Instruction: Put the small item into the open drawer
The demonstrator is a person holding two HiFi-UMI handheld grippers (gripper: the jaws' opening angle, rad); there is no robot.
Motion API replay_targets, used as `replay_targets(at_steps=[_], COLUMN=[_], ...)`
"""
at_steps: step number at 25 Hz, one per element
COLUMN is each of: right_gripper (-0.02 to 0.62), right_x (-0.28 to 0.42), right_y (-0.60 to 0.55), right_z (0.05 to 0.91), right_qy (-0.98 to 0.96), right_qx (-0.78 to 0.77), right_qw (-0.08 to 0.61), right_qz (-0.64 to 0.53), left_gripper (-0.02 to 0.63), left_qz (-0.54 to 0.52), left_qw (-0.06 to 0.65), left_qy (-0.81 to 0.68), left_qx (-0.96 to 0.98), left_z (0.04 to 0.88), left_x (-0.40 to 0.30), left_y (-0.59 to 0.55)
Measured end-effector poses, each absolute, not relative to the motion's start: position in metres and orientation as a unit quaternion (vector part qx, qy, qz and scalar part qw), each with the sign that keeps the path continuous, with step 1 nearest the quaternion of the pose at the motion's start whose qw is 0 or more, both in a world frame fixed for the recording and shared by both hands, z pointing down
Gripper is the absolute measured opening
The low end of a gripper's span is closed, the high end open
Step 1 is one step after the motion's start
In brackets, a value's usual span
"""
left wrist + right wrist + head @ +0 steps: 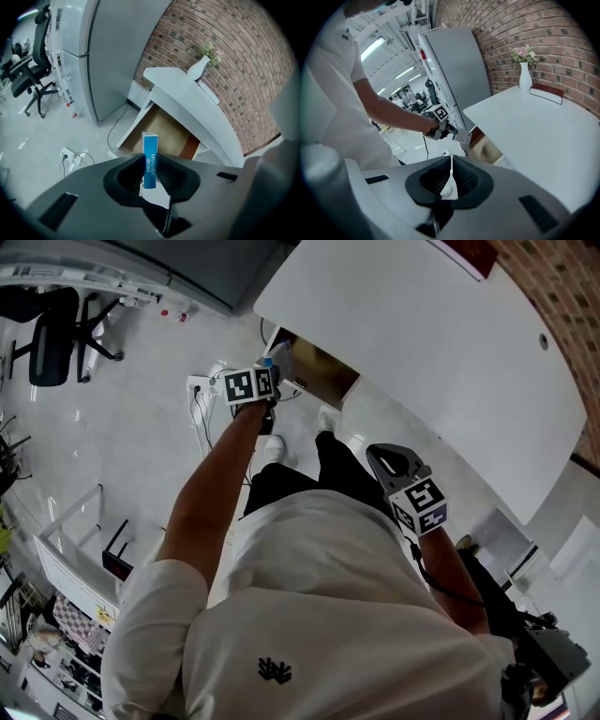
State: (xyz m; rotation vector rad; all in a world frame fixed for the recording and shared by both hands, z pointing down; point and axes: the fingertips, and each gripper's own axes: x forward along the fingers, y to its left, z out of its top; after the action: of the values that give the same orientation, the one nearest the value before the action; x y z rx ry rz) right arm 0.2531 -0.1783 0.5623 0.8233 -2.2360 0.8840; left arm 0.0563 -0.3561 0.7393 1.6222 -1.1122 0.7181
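Note:
A small blue box [150, 146] stands upright between the jaws of my left gripper [150, 165], which is shut on it. Just past the box lies the open drawer [165, 132], brown inside, under the white table [197, 110]. In the head view my left gripper [273, 368] hovers at the near edge of the drawer [322, 367]. My right gripper [390, 461] hangs lower right by the person's hip. Its jaws are shut with nothing between them [450, 171]. From there I see the left gripper [449, 128], the box [463, 136] and the drawer [488, 151].
A white vase with flowers [525, 74] and a dark red book [547, 92] sit on the table by the brick wall [220, 42]. A tall grey cabinet [110, 56] stands left of the drawer. A power strip with cables [70, 155] lies on the floor; office chairs [33, 77] stand further left.

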Motion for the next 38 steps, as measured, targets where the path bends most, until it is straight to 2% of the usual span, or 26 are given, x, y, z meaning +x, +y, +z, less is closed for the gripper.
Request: replay_targets(at_steps=[20, 38], right_gripper=[0.038, 0.038], right_x=[0.281, 0.283], right_y=[-0.218, -0.215], right_z=[0.606, 0.615], right_qy=[-0.821, -0.812], right_qx=[0.285, 0.295], right_qw=[0.337, 0.336], right_qz=[0.362, 0.376], left_gripper=[0.084, 0.091], left_qz=[0.320, 0.333], left_qw=[0.535, 0.531], left_qy=[-0.473, -0.473], left_qx=[0.623, 0.619], left_z=[0.845, 0.868], left_x=[0.053, 0.057], left_y=[-0.412, -0.422])
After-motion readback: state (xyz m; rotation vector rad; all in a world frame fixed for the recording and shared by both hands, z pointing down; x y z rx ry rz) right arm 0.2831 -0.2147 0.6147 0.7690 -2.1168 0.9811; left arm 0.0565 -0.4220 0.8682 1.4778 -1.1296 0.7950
